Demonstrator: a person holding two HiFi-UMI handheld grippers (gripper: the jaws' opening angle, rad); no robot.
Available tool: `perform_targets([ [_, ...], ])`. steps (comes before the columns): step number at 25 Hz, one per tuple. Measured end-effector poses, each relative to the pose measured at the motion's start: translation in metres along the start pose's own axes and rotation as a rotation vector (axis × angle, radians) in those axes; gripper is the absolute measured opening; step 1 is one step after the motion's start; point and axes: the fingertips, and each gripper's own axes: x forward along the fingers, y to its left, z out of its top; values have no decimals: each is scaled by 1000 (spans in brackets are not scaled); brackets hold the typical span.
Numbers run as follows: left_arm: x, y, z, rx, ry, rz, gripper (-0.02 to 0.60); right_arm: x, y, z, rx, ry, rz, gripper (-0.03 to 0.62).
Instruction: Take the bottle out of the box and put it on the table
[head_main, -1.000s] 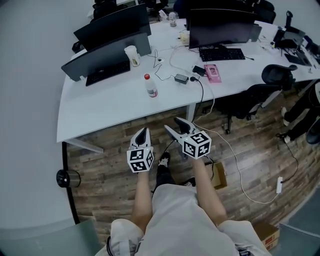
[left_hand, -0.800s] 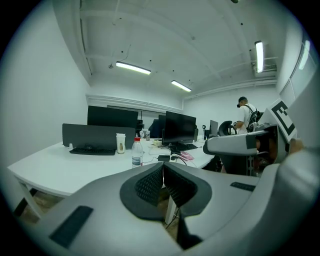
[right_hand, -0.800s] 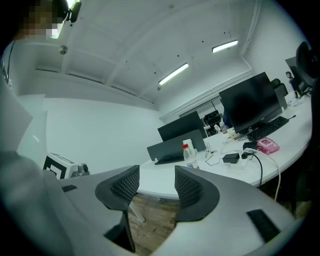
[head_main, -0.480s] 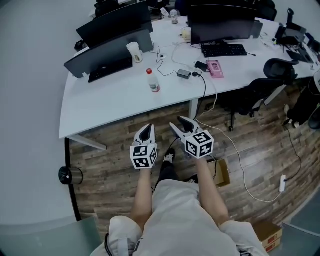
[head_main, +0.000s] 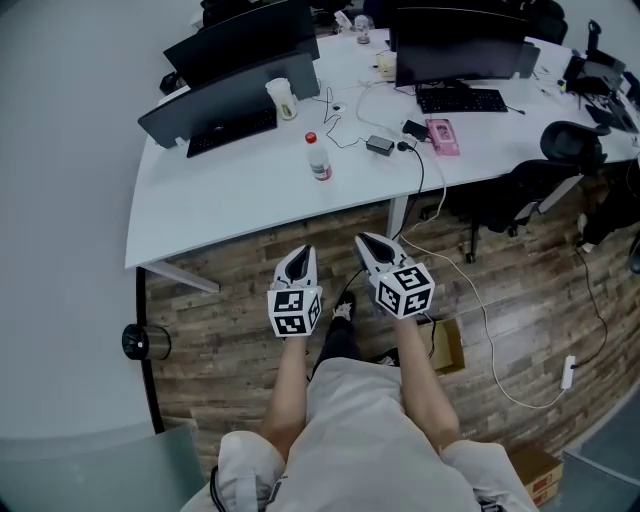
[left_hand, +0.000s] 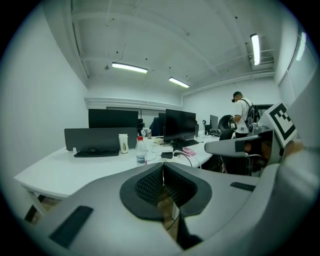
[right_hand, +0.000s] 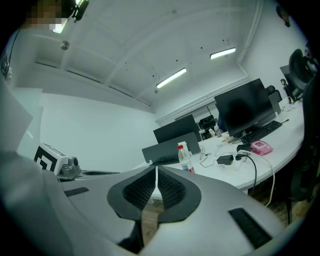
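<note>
One broad, curved white desk (head_main: 230, 200) fills the upper part of the head view, carrying dark flat monitors (head_main: 245, 75) along its far side. Smaller, on the wood-plank floor to the person's right, sits a brown cardboard box (head_main: 445, 345); its inside does not show from here, so whether anything remains in it cannot be told. Next in size come the two hand-held tools, raised side by side in front of the person's lap and aimed toward the desk, well apart from both box and bottle. The left gripper (head_main: 303, 252) has its ribbed black pads pressed together with nothing between them, as its own view shows. The right gripper (head_main: 366, 243) has just been closing its jaws, and its pads now meet on empty air as well. Smallest is the clear plastic bottle with a red cap (head_main: 318, 158), standing upright on the desktop between a black keyboard (head_main: 232, 130) and a small black power adapter (head_main: 379, 146), free of any grip. Judging by this layout, the placing step looks finished: the bottle is out of the box and on the table, and both tools are clear of it. The next move probably calls for little beyond keeping clear so the bottle is not knocked over.
</note>
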Motion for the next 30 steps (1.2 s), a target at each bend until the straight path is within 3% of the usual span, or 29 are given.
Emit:
perform_targets([
  [4,1,3,-7,16,29,43,15,-1,-6,-3,-36,16,-24,40],
  [9,2,-4,-1,6,-10,23,15,-2,-9,-8,-70,51,-29,40],
  [16,11,-20,-7,2,28,-32,15,-3,-14,-12,-29,72,-3,40],
  [30,4,-20,-13,-31,27,-49,14,0,-13,-23,-40,128,9,41],
])
